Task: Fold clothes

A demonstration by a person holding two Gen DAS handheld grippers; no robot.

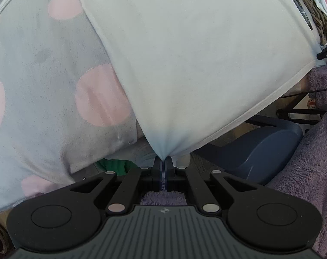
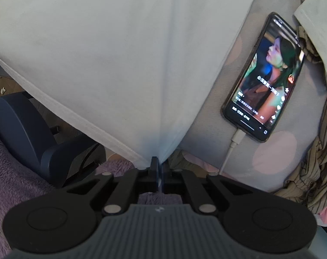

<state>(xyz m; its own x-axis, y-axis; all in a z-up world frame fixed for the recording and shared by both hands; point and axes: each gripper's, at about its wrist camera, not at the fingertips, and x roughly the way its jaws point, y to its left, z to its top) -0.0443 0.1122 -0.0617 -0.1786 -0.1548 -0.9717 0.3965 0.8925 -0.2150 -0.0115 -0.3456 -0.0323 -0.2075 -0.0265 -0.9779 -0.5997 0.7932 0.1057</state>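
**Pale garment pinched at two lower corners, spread over dotted blanket**

Left gripper (image 1: 163,161): jaws clenched on a corner of the pale garment (image 1: 195,54); the fabric gathers to a point right at the fingertips. Right gripper (image 2: 159,161): jaws likewise clamped on another corner of the same garment (image 2: 109,43), cloth puckered into the pinch.

Between the two pinched corners runs a stitched hem (image 2: 77,112), hanging off the near edge of the dotted blanket (image 1: 44,75). From that hem the garment fans out and away, its length running from the grippers up across the blanket toward the far side; most of it lies flat there. The far end is out of frame, so which end is the neck I cannot tell.

Beside the garment, on the same blanket (image 2: 271,155), lies a phone (image 2: 264,77), screen lit, with a white cable (image 2: 230,149) plugged in at its near end. Beyond the phone: crumpled striped cloth (image 2: 314,161).

Below the blanket's near edge: dark blue chair (image 1: 260,146), purple fleece (image 1: 310,172).
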